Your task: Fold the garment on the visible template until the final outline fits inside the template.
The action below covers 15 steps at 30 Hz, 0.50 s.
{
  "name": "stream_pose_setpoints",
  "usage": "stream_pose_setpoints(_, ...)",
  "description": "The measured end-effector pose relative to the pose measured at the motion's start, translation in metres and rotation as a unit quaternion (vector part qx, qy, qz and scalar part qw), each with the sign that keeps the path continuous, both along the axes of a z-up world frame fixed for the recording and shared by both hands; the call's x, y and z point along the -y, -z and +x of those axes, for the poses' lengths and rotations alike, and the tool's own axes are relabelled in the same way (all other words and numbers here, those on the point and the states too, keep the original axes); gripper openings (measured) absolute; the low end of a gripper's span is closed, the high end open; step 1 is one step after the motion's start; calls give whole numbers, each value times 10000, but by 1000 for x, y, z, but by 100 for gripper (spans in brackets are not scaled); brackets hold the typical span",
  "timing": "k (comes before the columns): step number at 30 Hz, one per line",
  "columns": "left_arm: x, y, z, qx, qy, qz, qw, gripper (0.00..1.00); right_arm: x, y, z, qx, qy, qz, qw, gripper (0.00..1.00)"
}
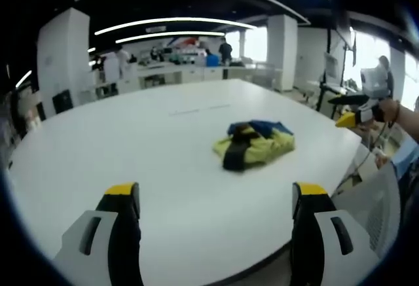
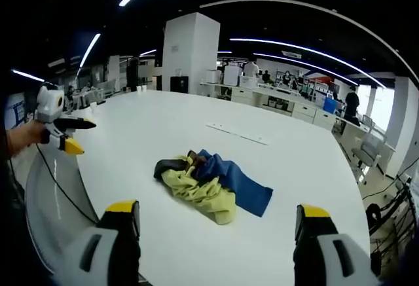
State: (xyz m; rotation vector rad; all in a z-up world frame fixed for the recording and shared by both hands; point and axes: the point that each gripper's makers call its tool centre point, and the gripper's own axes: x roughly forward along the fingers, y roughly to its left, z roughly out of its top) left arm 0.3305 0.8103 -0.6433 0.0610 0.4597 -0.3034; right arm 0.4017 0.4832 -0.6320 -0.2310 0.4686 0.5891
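A crumpled garment (image 1: 254, 145) in yellow, blue and black lies bunched on the big white table (image 1: 131, 142). In the left gripper view my left gripper (image 1: 216, 197) is open over the near table edge, well short of the garment, nothing between its jaws. The right gripper (image 1: 357, 112) comes in at the right, held by a hand beyond the table edge. In the right gripper view the garment (image 2: 209, 184) lies just ahead of my open, empty right gripper (image 2: 216, 214). The left gripper (image 2: 62, 132) appears at the far left. Faint line marks (image 2: 237, 133) cross the table (image 2: 131, 135) beyond the garment.
A grey mesh chair back (image 1: 373, 214) stands by the table edge at the right. A cable (image 2: 55, 181) hangs from the left gripper. White pillars (image 2: 190, 53), desks and people stand far behind the table.
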Motion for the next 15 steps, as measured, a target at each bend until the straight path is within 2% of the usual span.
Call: stream_pose_setpoints(15, -2, -2, 1, 27, -15, -53, 10000, 93, 7, 0, 3, 7, 97, 28, 9999, 99)
